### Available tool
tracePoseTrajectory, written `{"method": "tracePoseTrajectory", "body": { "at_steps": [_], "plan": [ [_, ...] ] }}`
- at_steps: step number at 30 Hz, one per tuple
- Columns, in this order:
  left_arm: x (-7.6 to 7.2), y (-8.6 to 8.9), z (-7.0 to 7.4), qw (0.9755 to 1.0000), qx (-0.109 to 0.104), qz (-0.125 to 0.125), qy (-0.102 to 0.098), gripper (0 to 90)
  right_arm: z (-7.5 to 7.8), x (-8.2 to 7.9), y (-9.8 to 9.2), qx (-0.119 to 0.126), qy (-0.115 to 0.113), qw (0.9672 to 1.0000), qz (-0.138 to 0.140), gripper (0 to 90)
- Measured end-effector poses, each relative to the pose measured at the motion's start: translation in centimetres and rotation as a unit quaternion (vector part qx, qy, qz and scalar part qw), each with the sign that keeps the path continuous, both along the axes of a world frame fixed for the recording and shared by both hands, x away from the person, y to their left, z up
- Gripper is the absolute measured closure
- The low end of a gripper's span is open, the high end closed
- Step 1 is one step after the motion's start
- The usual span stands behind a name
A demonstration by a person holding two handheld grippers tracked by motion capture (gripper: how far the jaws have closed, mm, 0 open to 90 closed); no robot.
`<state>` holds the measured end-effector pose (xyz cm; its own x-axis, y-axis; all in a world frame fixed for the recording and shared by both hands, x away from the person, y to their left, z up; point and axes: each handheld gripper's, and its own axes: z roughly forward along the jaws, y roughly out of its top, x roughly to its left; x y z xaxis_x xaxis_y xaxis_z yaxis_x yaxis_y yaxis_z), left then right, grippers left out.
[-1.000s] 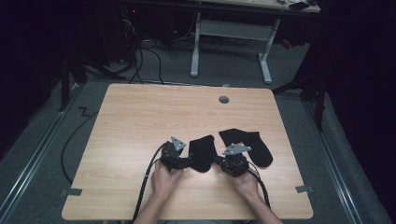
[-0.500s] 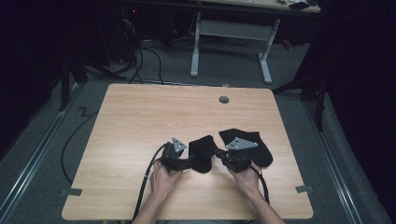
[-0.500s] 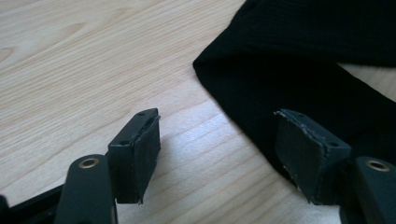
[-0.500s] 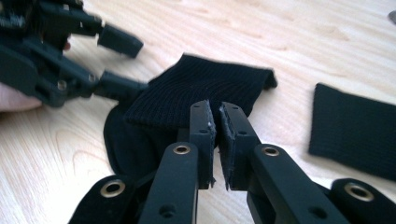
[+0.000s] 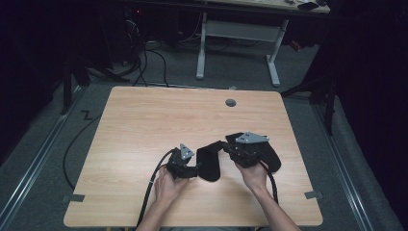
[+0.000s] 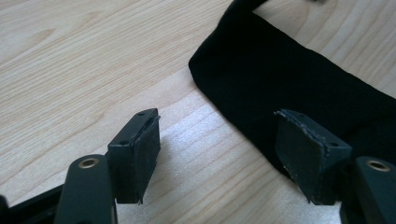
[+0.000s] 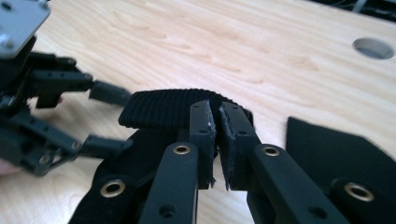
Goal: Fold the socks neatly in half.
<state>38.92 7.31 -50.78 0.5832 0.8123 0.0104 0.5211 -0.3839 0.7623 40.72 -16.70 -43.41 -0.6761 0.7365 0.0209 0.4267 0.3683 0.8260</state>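
Sock [image 5: 210, 162] lies mid-worktop [image 5: 144, 125], its ribbed cuff [image 7: 163, 108] pinched by my right tool [image 7: 217, 122] and now lifted off the wood since a second ago (peel started), left tool [image 6: 219, 144] gaping over the toe end, second sock [image 5: 272, 156] beside, no readable markings.

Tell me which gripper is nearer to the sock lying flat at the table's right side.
Right. The right gripper hovers at that flat sock's left edge, shut on the other sock's cuff. The left gripper sits farther left, beyond the other sock, open.
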Motion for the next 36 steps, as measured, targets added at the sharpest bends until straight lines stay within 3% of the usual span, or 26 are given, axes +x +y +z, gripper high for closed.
{"method": "tracePoseTrajectory", "body": {
  "at_steps": [11, 19, 24, 30, 33, 36],
  "plan": [
    [-0.3, -0.2, 0.0, 0.9999, 0.001, -0.016, 0.000, 31.6, 1.0, 3.0, 0.6, -0.011, -0.011, 0.9993, -0.032, 84.0],
    [-0.4, -0.3, 0.0, 0.9998, 0.001, -0.021, 0.001, 31.0, -0.6, 5.5, 2.3, -0.043, 0.008, 0.9985, -0.032, 83.8],
    [-0.4, -0.3, 0.0, 0.9996, 0.000, -0.027, 0.002, 31.0, -1.6, 7.3, 2.8, -0.034, 0.038, 0.9978, -0.043, 83.7],
    [-0.4, -0.3, 0.0, 0.9996, 0.001, -0.028, 0.002, 31.0, -2.4, 8.7, 3.5, -0.039, 0.049, 0.9966, -0.055, 82.0],
    [-0.4, -0.3, 0.0, 0.9996, 0.001, -0.028, 0.002, 31.0, -4.0, 10.0, 4.3, -0.061, 0.058, 0.9939, -0.071, 73.4],
    [-0.4, -0.3, 0.0, 0.9996, 0.001, -0.028, 0.002, 31.0, -4.7, 10.5, 4.4, -0.068, 0.065, 0.9923, -0.081, 68.2]
  ]
}}
